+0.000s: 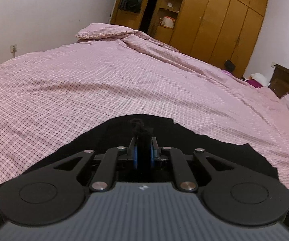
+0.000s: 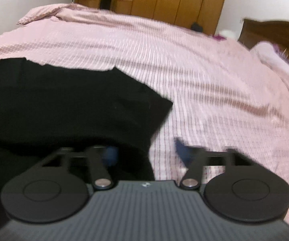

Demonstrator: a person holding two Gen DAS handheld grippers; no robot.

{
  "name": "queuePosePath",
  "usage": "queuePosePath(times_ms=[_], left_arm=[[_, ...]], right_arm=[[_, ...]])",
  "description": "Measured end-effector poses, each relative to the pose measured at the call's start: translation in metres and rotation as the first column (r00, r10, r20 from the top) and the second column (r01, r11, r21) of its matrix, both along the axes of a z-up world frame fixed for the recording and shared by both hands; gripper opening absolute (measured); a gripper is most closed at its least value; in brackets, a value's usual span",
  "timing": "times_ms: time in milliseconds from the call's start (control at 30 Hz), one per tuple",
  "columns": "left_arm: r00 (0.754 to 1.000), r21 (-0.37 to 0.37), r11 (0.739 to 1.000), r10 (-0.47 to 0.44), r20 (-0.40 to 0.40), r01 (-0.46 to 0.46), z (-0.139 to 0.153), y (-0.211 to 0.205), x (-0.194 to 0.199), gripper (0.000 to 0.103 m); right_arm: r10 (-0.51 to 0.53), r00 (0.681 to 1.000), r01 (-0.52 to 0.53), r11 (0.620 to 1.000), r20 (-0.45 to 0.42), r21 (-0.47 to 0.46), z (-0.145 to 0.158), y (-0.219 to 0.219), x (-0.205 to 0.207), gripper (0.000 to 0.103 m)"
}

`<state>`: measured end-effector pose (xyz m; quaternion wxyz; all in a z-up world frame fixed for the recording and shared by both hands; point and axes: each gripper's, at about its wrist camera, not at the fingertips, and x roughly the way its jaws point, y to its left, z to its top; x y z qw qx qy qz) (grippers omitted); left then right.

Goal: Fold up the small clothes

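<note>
A black garment (image 1: 208, 144) lies on the pink checked bedcover (image 1: 114, 80) just in front of me. My left gripper (image 1: 143, 138) is shut on a bunched fold of it, and black cloth sticks up between the blue pads. In the blurred right wrist view the same black garment (image 2: 64, 100) covers the left half of the bedcover (image 2: 224, 84). My right gripper (image 2: 146, 152) stands open at the garment's right edge. Its left finger (image 2: 110, 152) is over the cloth and its right finger (image 2: 182, 150) over bare cover, so the cloth's edge lies between them with no pad pressing on it.
A wooden wardrobe (image 1: 214, 20) stands behind the bed, with an open shelf section to its left. A dark wooden headboard (image 1: 285, 80) and purple and white items (image 1: 254, 80) are at the right. The cover is bunched up (image 1: 104, 31) at the far end.
</note>
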<state>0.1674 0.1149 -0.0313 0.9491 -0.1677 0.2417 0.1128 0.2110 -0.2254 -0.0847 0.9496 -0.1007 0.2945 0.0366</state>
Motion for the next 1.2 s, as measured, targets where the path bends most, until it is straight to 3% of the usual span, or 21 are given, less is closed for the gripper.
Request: queuePosePath(times_ms=[33, 167, 233, 333, 400, 467, 533, 633, 767, 867, 967, 1100, 1200], left_arm=[[1.000, -0.002, 1.000, -0.010, 0.007, 0.010, 0.002, -0.002, -0.002, 0.013], [0.998, 0.003, 0.998, -0.058, -0.012, 0.058, 0.000, -0.012, -0.004, 0.013], [0.996, 0.039, 0.997, -0.071, -0.054, 0.073, -0.010, -0.019, -0.002, 0.013], [0.989, 0.063, 0.996, -0.062, -0.132, 0.071, -0.031, -0.024, 0.002, 0.013], [0.986, 0.064, 0.996, -0.052, -0.159, 0.063, -0.040, -0.023, 0.001, 0.013], [0.984, 0.066, 0.995, -0.062, -0.169, 0.074, -0.044, -0.021, -0.003, 0.014], [0.982, 0.073, 0.993, -0.081, -0.173, 0.095, -0.044, -0.019, -0.009, 0.014], [0.978, 0.087, 0.988, -0.113, -0.173, 0.129, -0.040, -0.018, -0.021, 0.016], [0.978, 0.089, 0.986, -0.127, -0.166, 0.143, -0.030, -0.013, -0.037, 0.023], [0.982, 0.106, 0.984, -0.126, -0.142, 0.142, -0.021, -0.010, -0.050, 0.043], [0.985, 0.087, 0.985, -0.138, -0.104, 0.147, -0.011, -0.007, -0.058, 0.054], [0.985, 0.052, 0.985, -0.160, -0.060, 0.163, -0.002, -0.001, -0.058, 0.061], [0.990, 0.138, 0.984, -0.105, -0.092, 0.117, -0.004, 0.008, -0.045, 0.062]], right_arm=[[-0.008, 1.000, 0.008, 1.000, 0.006, 0.024, 0.003, -0.004, 0.000, 0.014], [-0.131, 0.990, 0.125, 0.987, 0.055, 0.101, 0.007, -0.031, -0.004, 0.015], [-0.152, 0.988, 0.151, 0.975, -0.012, 0.163, 0.000, -0.048, 0.000, 0.016], [-0.158, 0.984, 0.173, 0.956, -0.078, 0.237, -0.008, -0.065, 0.005, 0.027], [-0.145, 0.985, 0.164, 0.957, -0.094, 0.239, -0.005, -0.070, 0.005, 0.036], [-0.126, 0.986, 0.147, 0.966, -0.109, 0.212, -0.001, -0.074, 0.002, 0.052], [-0.102, 0.986, 0.127, 0.971, -0.130, 0.200, 0.002, -0.077, -0.004, 0.059], [-0.056, 0.981, 0.104, 0.961, -0.188, 0.257, 0.014, -0.088, -0.015, 0.060], [-0.021, 0.984, 0.076, 0.946, -0.176, 0.316, 0.039, -0.102, -0.023, 0.060], [-0.032, 0.988, 0.080, 0.942, -0.152, 0.324, 0.050, -0.106, -0.013, 0.060], [-0.039, 0.989, 0.082, 0.948, -0.144, 0.309, 0.049, -0.102, 0.006, 0.060], [-0.071, 0.982, 0.125, 0.937, -0.173, 0.327, 0.037, -0.089, 0.034, 0.060], [-0.031, 0.986, 0.085, 0.938, -0.164, 0.336, 0.034, -0.070, 0.041, 0.060]])
